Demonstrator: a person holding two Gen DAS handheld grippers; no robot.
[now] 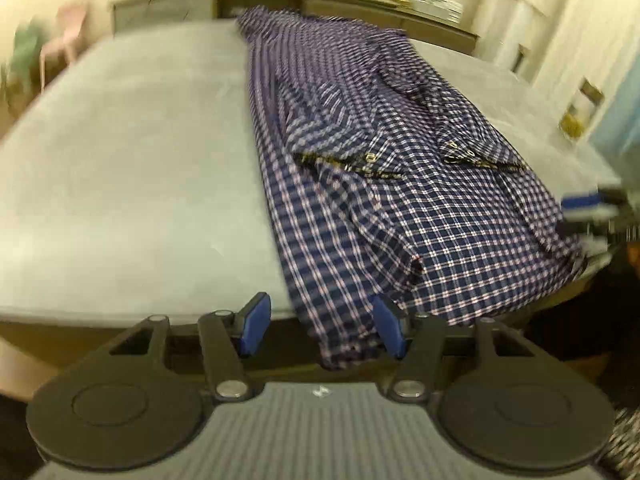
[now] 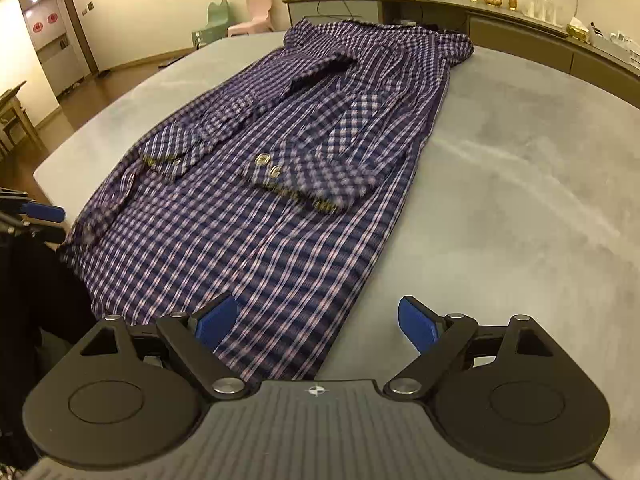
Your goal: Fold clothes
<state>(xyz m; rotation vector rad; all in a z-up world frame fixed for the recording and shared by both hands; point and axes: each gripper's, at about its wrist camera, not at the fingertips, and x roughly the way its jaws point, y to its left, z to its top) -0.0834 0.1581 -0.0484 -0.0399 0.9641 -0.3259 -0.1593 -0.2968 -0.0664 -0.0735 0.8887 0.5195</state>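
Grey table bears a checked shirt before a sideboard; both grippers' jaws stand apart.

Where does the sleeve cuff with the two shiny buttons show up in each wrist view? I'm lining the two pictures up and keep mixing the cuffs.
Left wrist view: the two-button cuff lies right of centre, on the checked shirt, blurred.
Right wrist view: the same cuff lies near the centre, left of the shirt's midline, both buttons clear.
Shared landmark: the grey table, also in the left view, with the shirt's hem at its near edge.
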